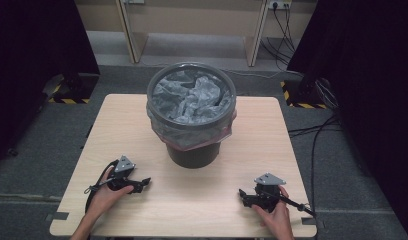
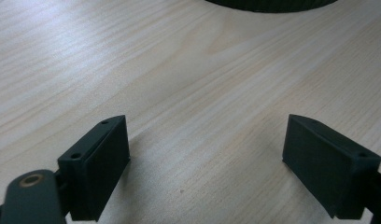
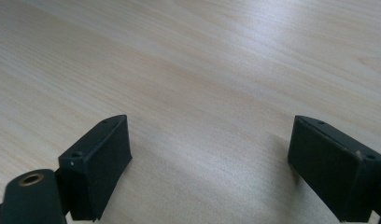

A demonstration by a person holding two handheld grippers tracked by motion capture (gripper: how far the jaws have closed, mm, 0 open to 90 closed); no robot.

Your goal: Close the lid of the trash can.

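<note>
Bin point(image 1: 192, 150): we've got a dark grey one standing upright in the middle of the bench, toward the far side, and its base just peeks in at the top of the left tongs view point(image 2: 272, 4).
Liner point(image 1: 194, 97): crumpled grey plastic inside the bin, folded over the rim, with a pinkish edge hanging down the outside.
Bench point(image 1: 192, 210): pale wood; the stretch between us and the bin is bare.
Left tongs point(image 1: 144, 182): resting on the bench near the front left, held in our left hand point(image 1: 104, 192), pointing in toward the middle. Released: in their own view the black jaws stand wide apart with just wood grain between them point(image 2: 207, 158).
Right tongs point(image 1: 242, 195): front right of the bench, in our right hand point(image 1: 277, 215), pointing in toward the left ones, well apart from them. Also released, jaws spread wide over bare wood point(image 3: 212, 163).
Plates: each pair of tongs has a grey three-cornered plate on top.
Floor point(image 1: 57, 145): grey carpet around the bench, cables running along the right side.
</note>
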